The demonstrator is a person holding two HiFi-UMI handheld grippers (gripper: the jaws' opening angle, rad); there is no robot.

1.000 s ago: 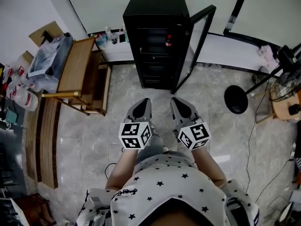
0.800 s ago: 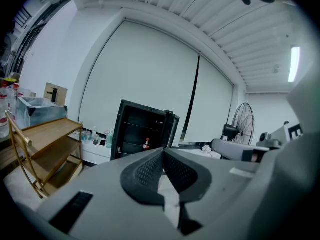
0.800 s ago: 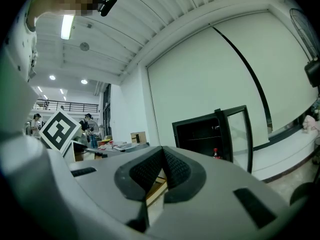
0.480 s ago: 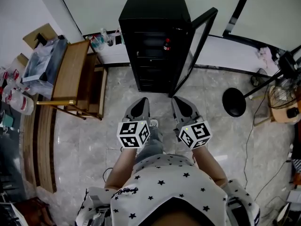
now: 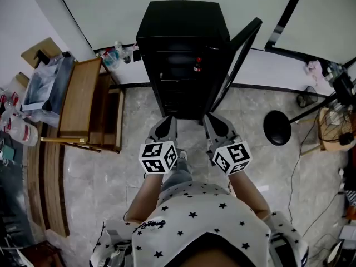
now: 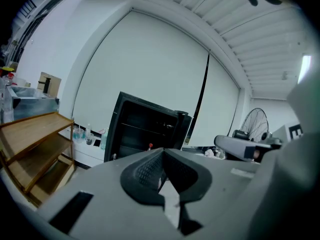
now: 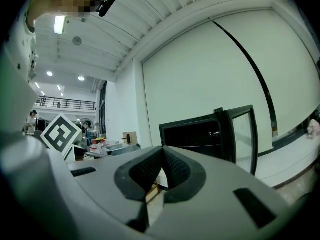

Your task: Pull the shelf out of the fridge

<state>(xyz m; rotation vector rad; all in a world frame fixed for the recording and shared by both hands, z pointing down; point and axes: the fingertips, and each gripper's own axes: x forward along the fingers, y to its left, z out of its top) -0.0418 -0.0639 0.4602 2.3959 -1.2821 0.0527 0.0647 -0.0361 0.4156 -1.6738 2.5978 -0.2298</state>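
The black fridge [image 5: 181, 54] stands against the wall with its glass door [image 5: 239, 54] swung open to the right. Dark shelves [image 5: 178, 74] show inside, with a red-capped bottle [image 5: 197, 65] on one. My left gripper [image 5: 167, 121] and right gripper [image 5: 211, 119] are held side by side just short of the fridge's front, both shut with nothing between the pads. In the left gripper view the gripper [image 6: 162, 151] points at the fridge [image 6: 145, 131]. The right gripper [image 7: 162, 150] faces the fridge [image 7: 197, 136] and its door [image 7: 240, 134].
A wooden rack [image 5: 83, 102] stands left of the fridge, with bottles [image 5: 114, 54] on a low white ledge behind it. A fan's black base [image 5: 277, 128] and cables lie on the marble floor at the right. Boxes and clutter fill the far left.
Both grippers have moved forward toward the fridge, which now sits closer and larger in the head view. Their jaws stayed shut.
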